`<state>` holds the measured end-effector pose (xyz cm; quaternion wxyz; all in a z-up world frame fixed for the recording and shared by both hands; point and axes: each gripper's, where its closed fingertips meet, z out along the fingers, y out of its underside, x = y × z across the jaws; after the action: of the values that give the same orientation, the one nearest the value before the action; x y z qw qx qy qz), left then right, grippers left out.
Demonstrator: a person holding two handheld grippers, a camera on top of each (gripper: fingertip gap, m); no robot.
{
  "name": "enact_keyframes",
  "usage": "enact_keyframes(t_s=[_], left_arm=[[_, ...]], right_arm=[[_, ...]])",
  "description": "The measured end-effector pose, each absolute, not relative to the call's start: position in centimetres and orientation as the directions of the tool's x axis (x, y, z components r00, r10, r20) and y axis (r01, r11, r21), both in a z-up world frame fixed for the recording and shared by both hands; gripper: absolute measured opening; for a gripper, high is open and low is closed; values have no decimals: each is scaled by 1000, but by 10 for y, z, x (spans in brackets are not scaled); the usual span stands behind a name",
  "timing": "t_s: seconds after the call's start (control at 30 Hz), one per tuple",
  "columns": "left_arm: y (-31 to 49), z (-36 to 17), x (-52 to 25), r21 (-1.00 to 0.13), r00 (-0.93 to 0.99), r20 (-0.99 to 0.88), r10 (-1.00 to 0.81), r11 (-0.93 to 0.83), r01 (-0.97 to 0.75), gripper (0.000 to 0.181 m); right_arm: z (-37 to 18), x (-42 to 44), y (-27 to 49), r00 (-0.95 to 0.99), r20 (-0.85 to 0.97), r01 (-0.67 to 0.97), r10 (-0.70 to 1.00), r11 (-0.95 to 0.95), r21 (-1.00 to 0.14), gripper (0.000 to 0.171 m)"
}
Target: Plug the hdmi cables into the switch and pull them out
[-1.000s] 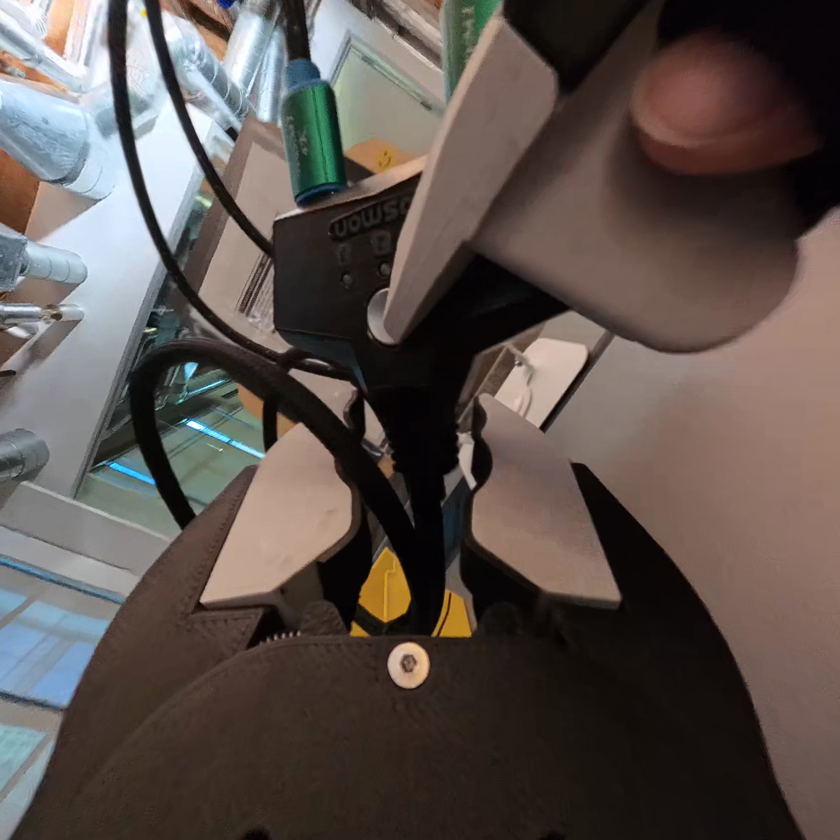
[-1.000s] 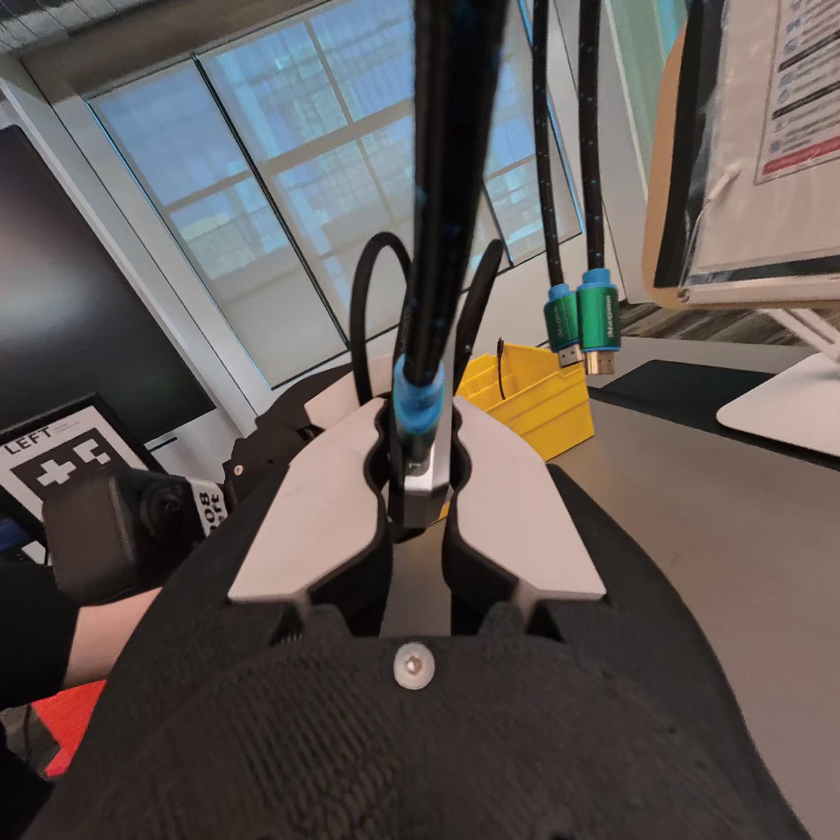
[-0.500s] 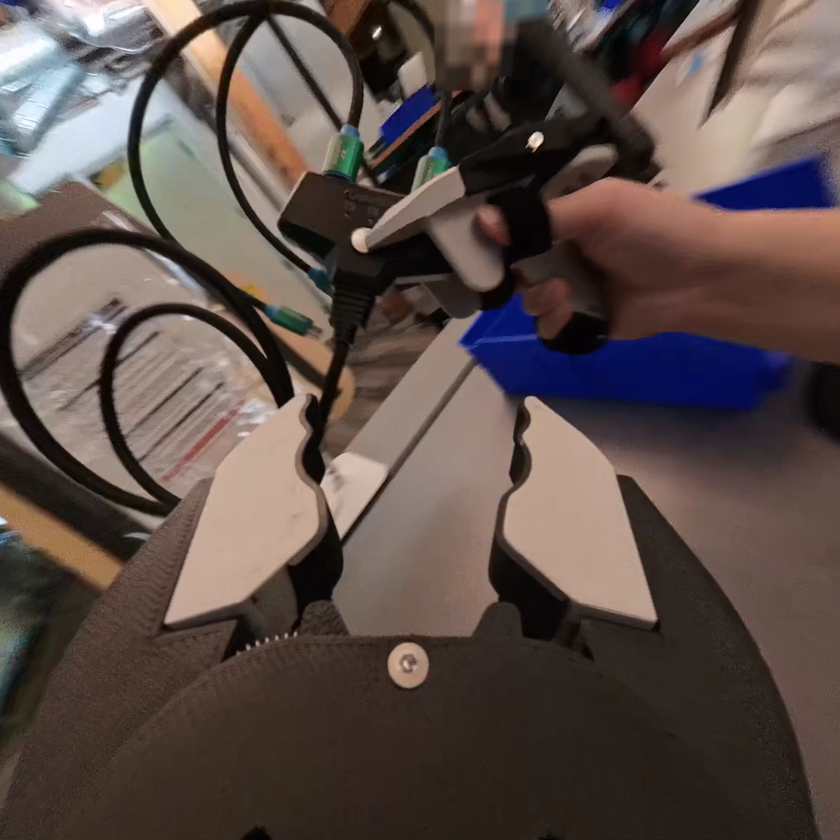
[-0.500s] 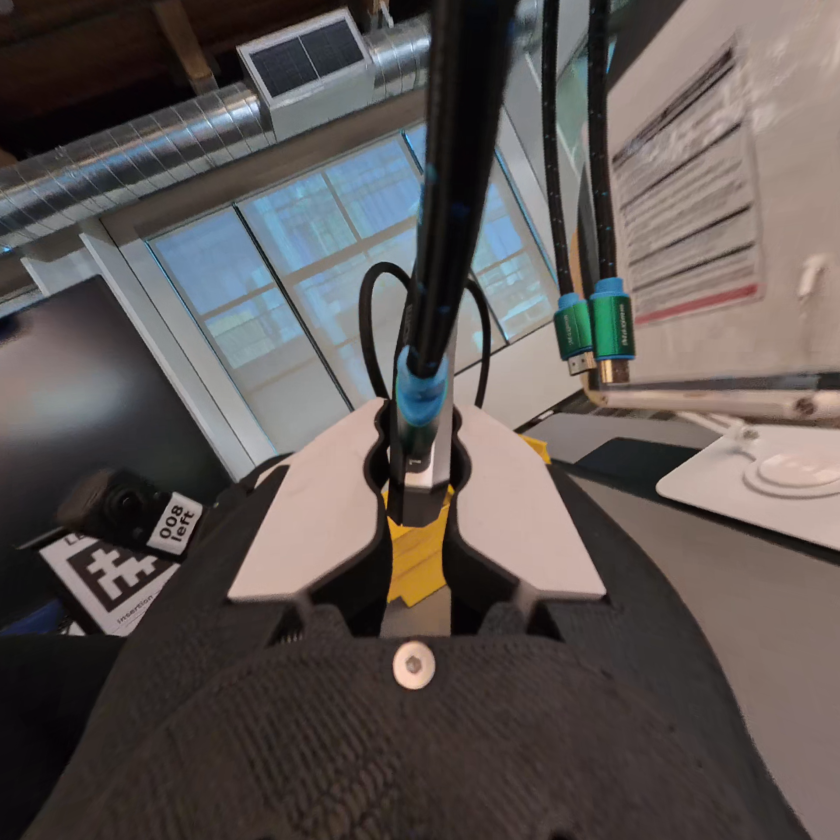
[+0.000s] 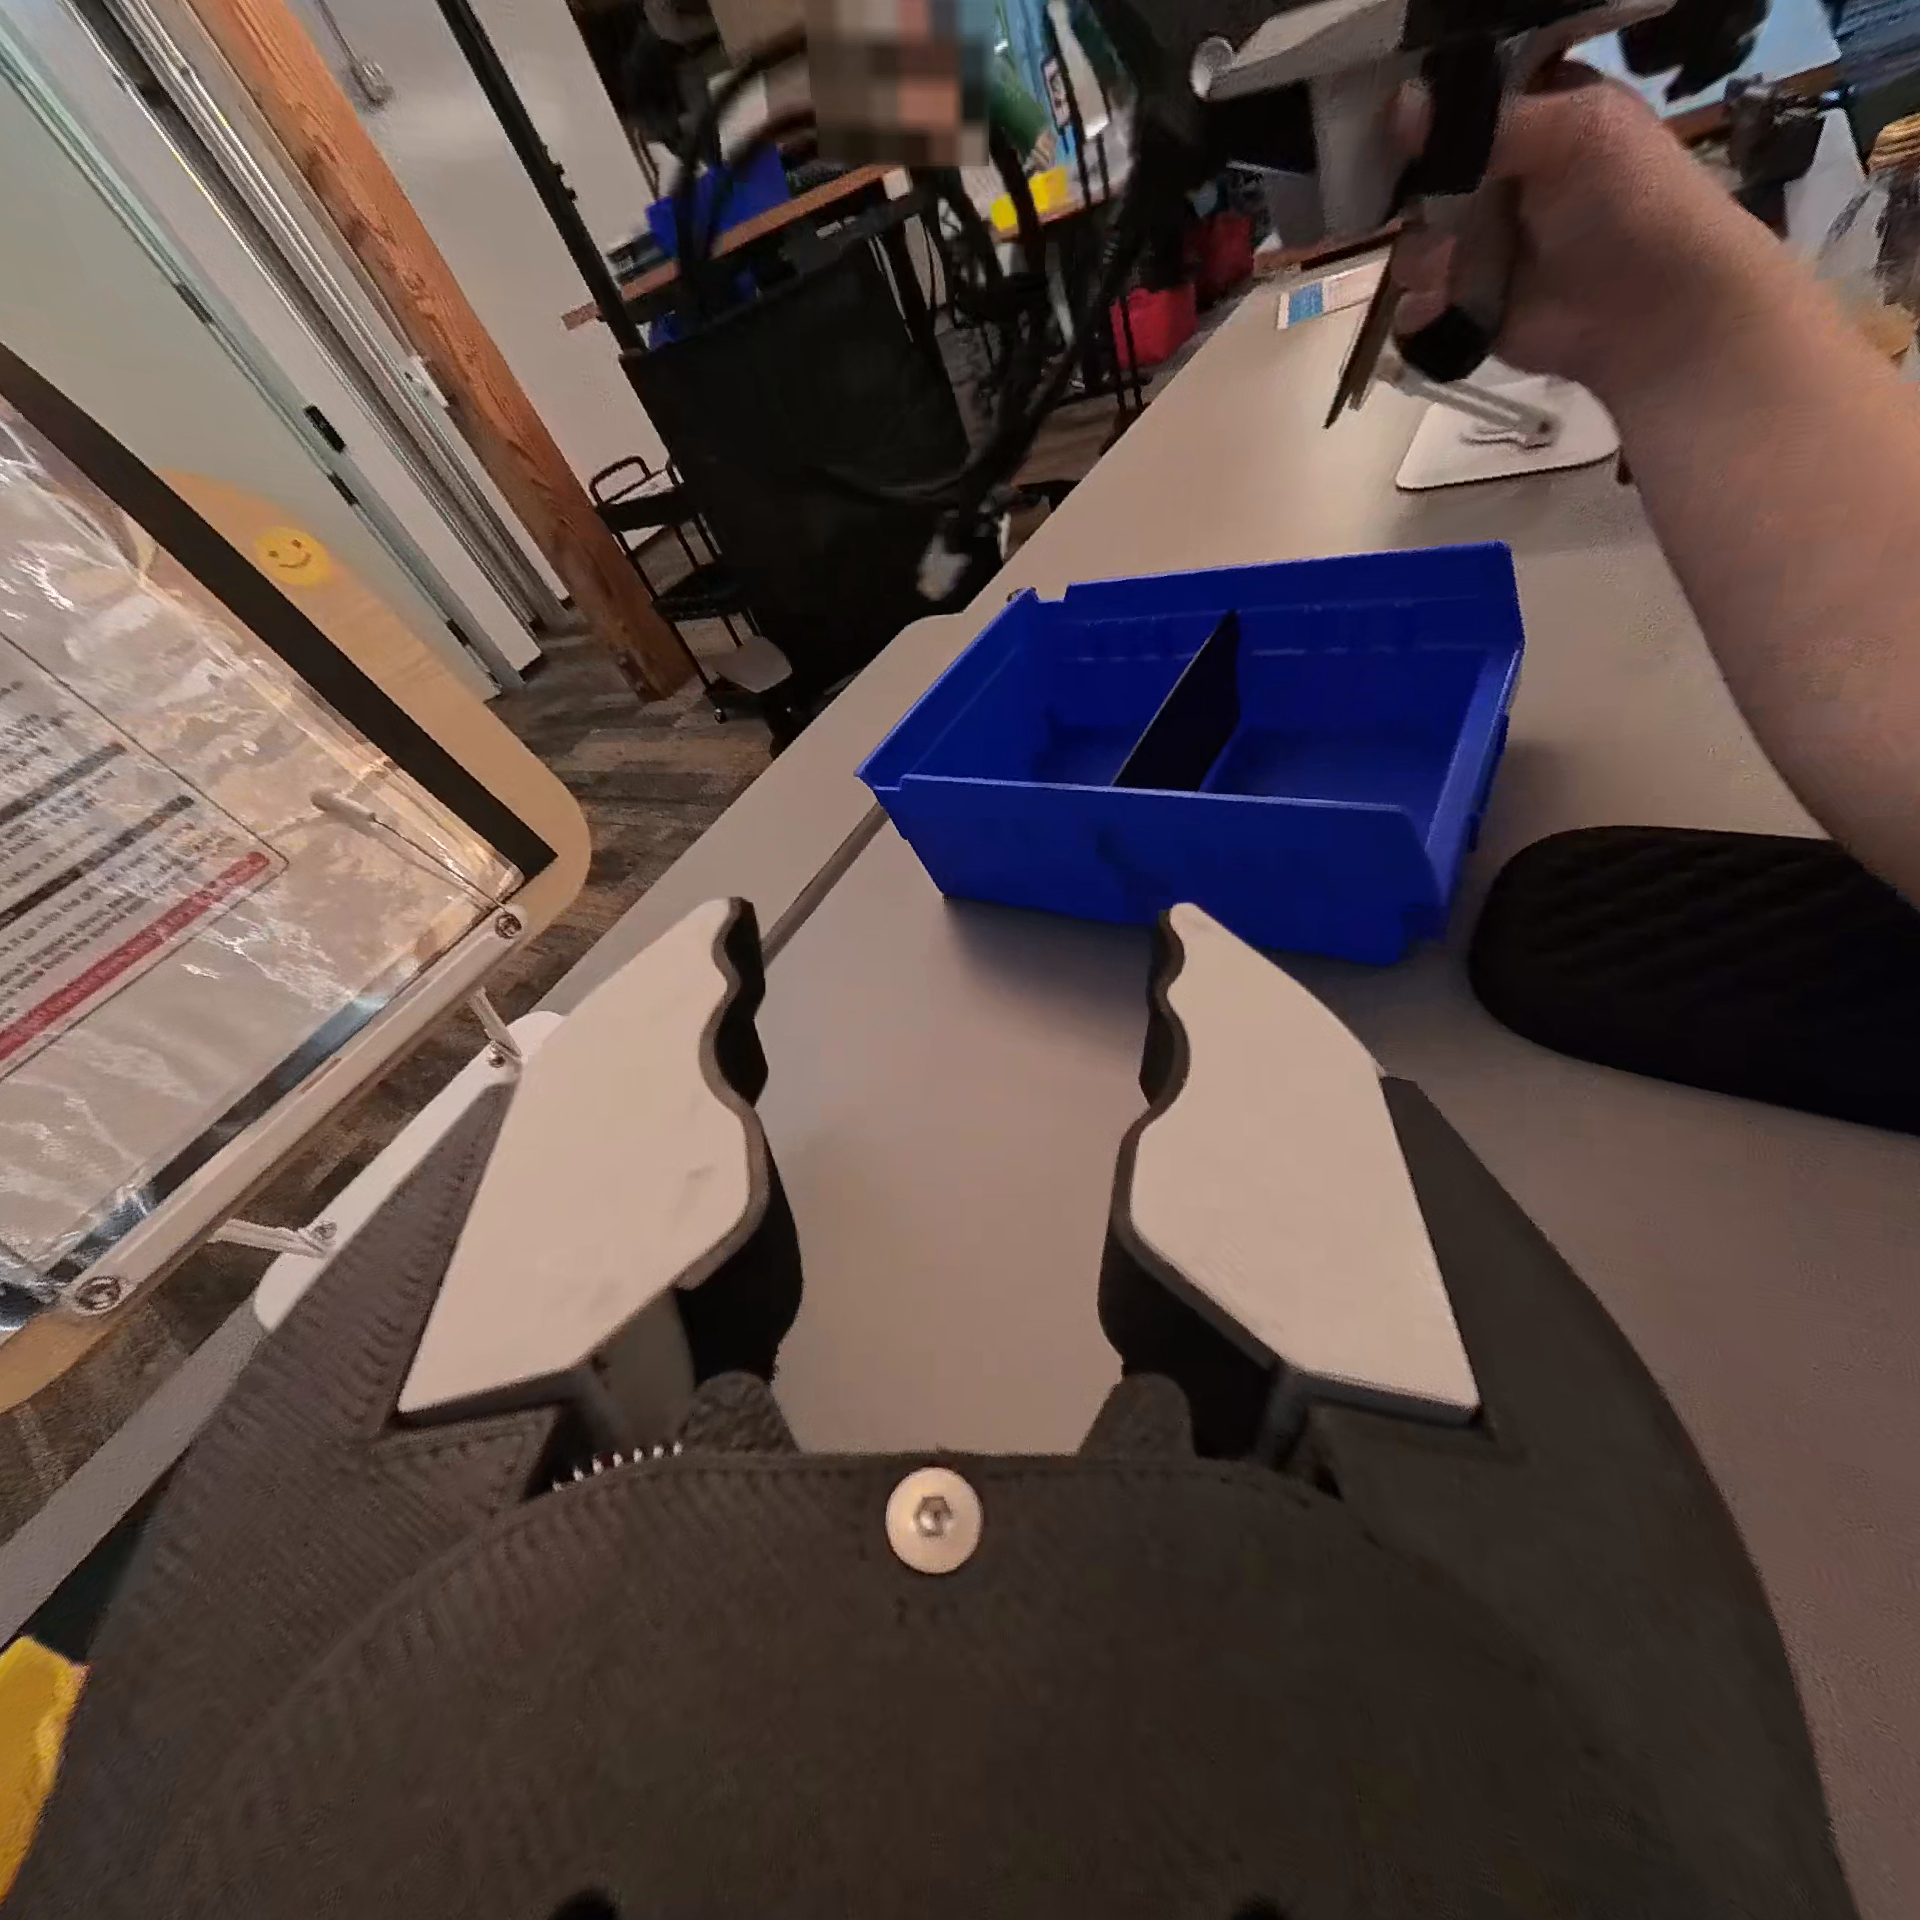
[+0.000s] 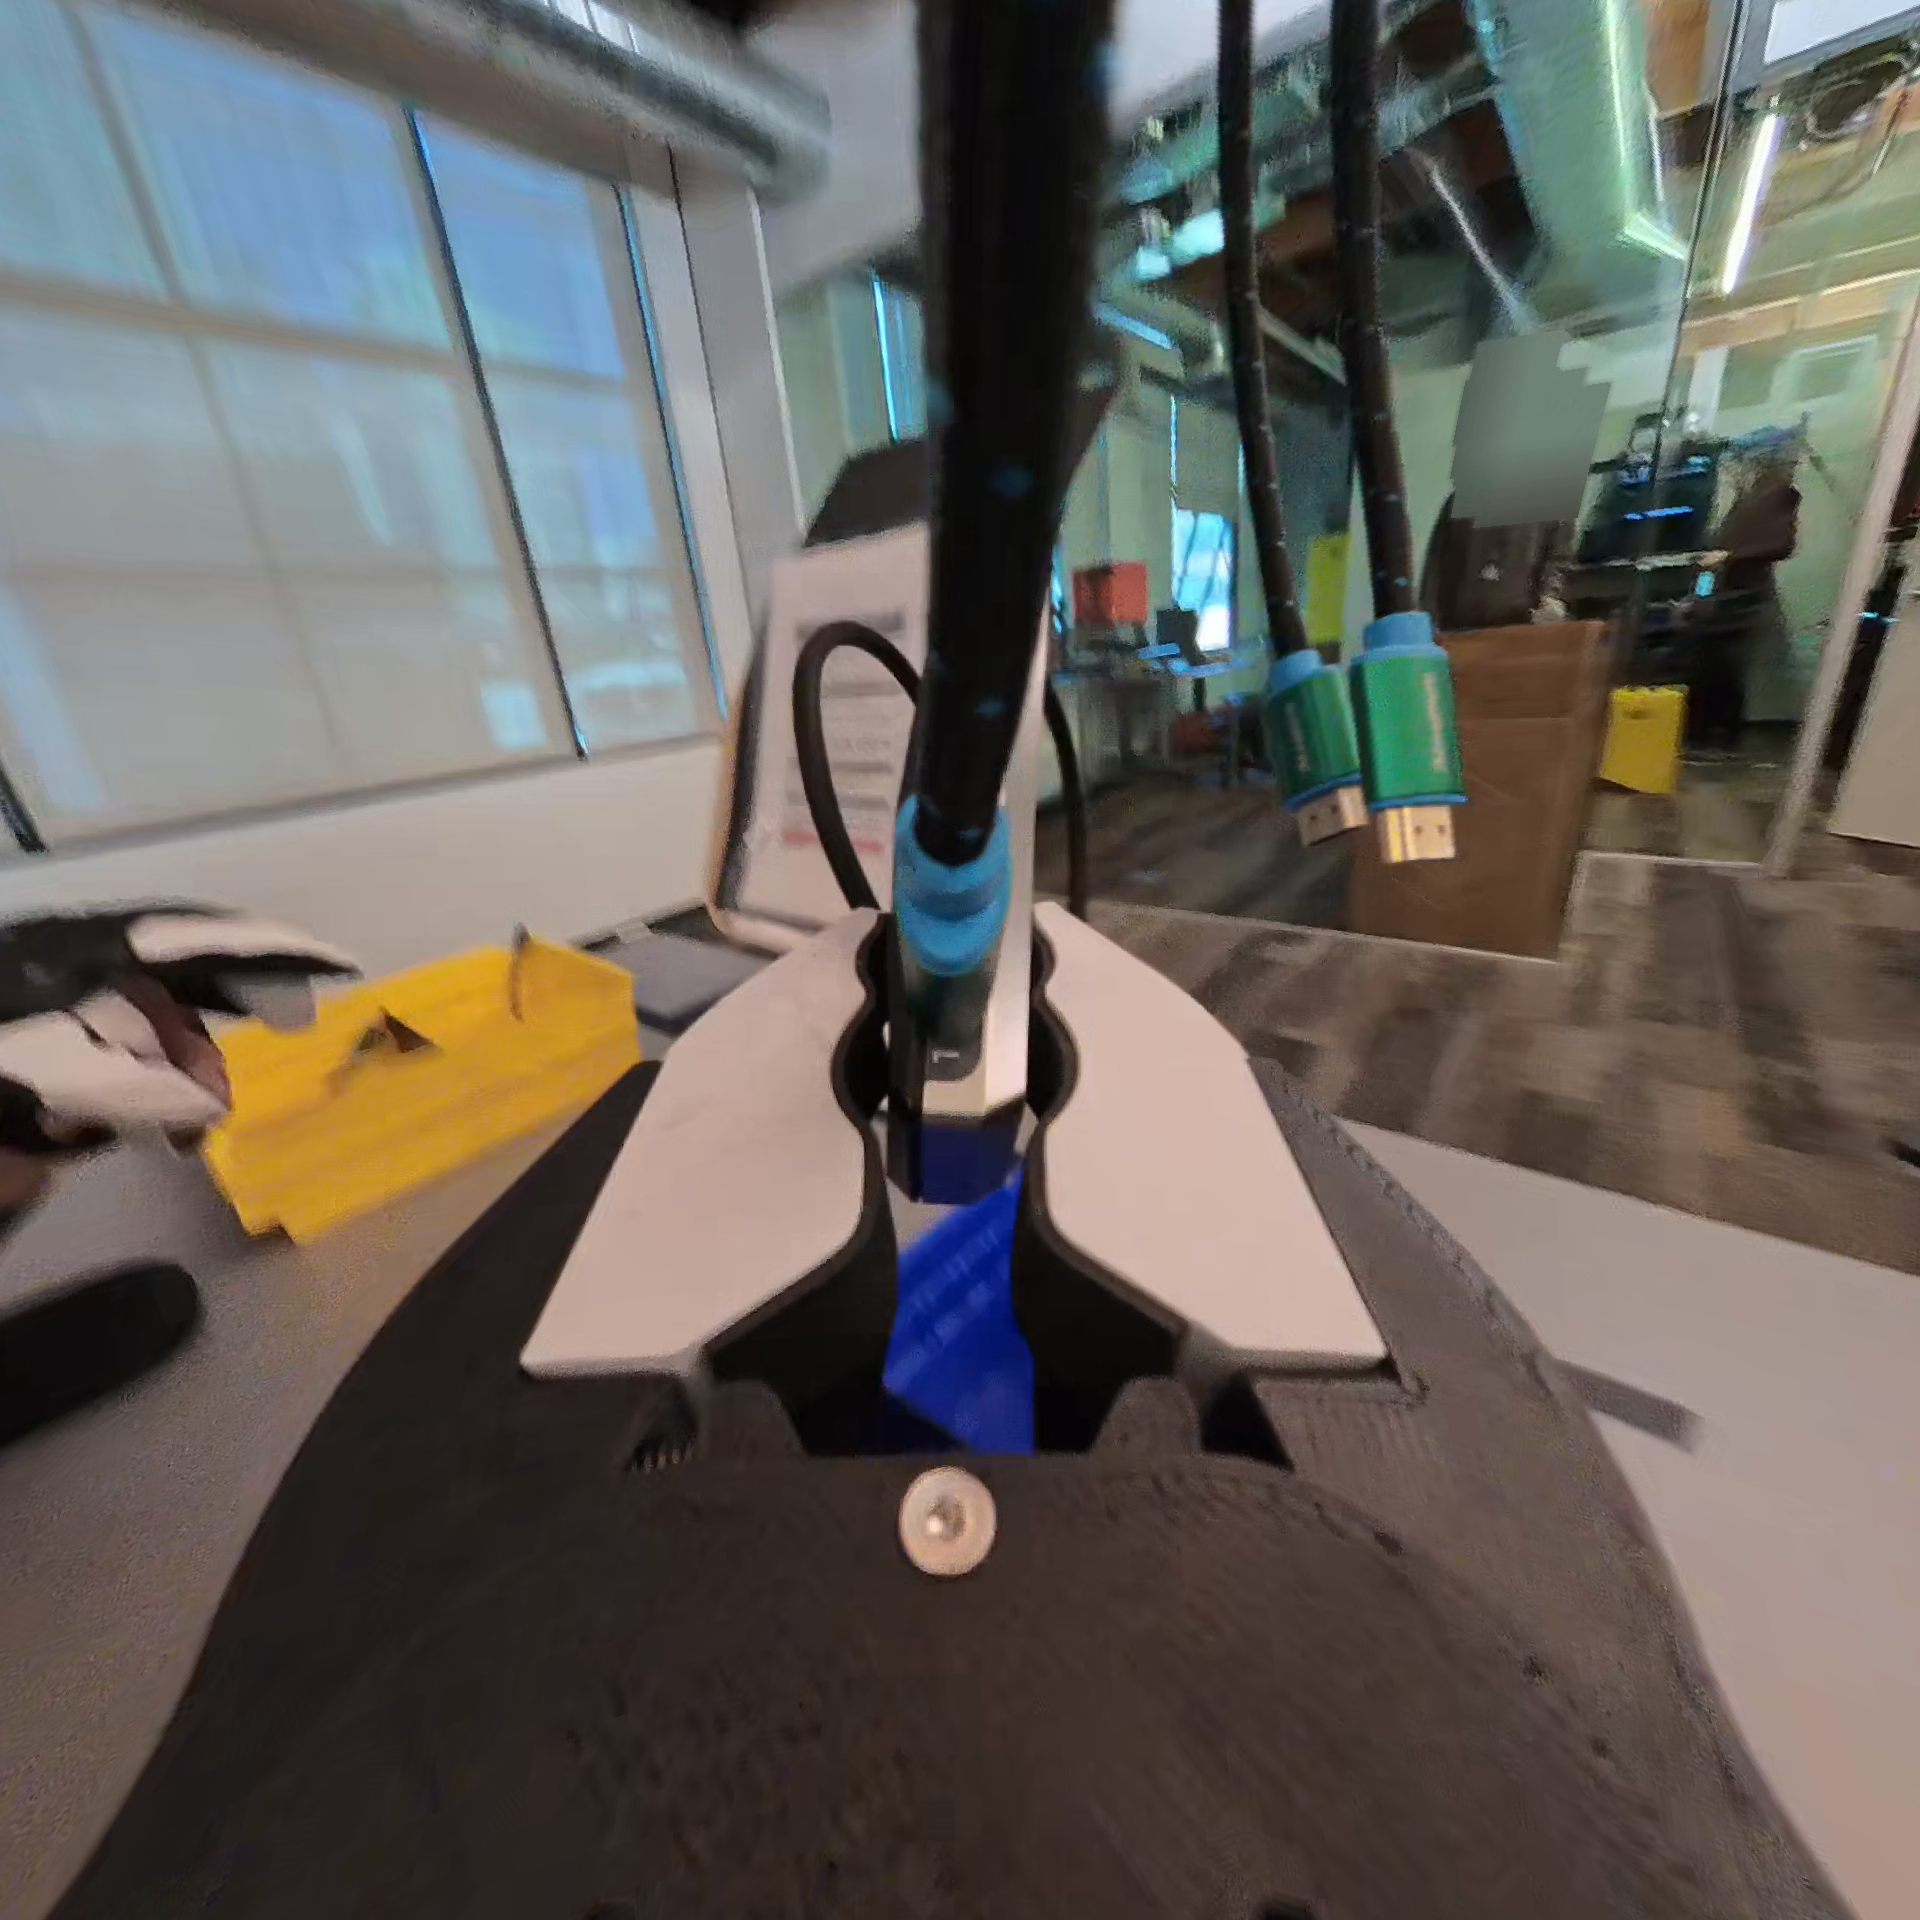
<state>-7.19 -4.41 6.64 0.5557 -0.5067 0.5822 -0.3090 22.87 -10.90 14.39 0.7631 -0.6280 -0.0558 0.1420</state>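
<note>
My right gripper (image 6: 956,935) is shut on the thin black and silver HDMI switch (image 6: 961,1070), held edge-on in the air. A black braided cable (image 6: 997,416) with a blue collar is plugged into the switch and runs upward. Two loose green HDMI plugs (image 6: 1408,717) hang side by side to the right, touching nothing. My left gripper (image 5: 956,935) is open and empty, low over the grey table (image 5: 935,1195), pointing at a blue bin (image 5: 1195,831). In the left wrist view the right gripper (image 5: 1278,52) shows at the top right, in a person's hand (image 5: 1558,208).
The blue bin has a divider and nothing in it. A black wrist rest (image 5: 1714,997) lies to its right. A framed sheet on a stand (image 5: 208,831) is at the left. A yellow bin (image 6: 416,1081) sits on the table. A white stand base (image 5: 1507,436) is at the back.
My left gripper has let go of the cable under the switch, opened wider and dropped away toward the table. The right gripper still holds the switch and has swung round.
</note>
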Motion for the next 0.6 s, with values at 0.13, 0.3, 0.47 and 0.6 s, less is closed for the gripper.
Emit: enact_keyframes(t_s=[0.13,0.3,0.47,0.6], left_arm=[[-41,55,-68,-933,104,-274,-956,238,-272,70],[-2,21,-72,-880,210,-307,-928,192,-435,63],[55,-11,-96,-758,390,-462,-797,127,-640,57],[68,-21,-101,-747,431,-460,-776,76,-660,56]], right_arm=[[97,249,-121,966,-28,-26,256,-11,-1000,22],[44,237,-98,930,-47,31,365,-206,-978,23],[18,226,-80,912,34,157,409,-271,-949,23],[-1,233,-75,912,84,214,401,-291,-933,23]])
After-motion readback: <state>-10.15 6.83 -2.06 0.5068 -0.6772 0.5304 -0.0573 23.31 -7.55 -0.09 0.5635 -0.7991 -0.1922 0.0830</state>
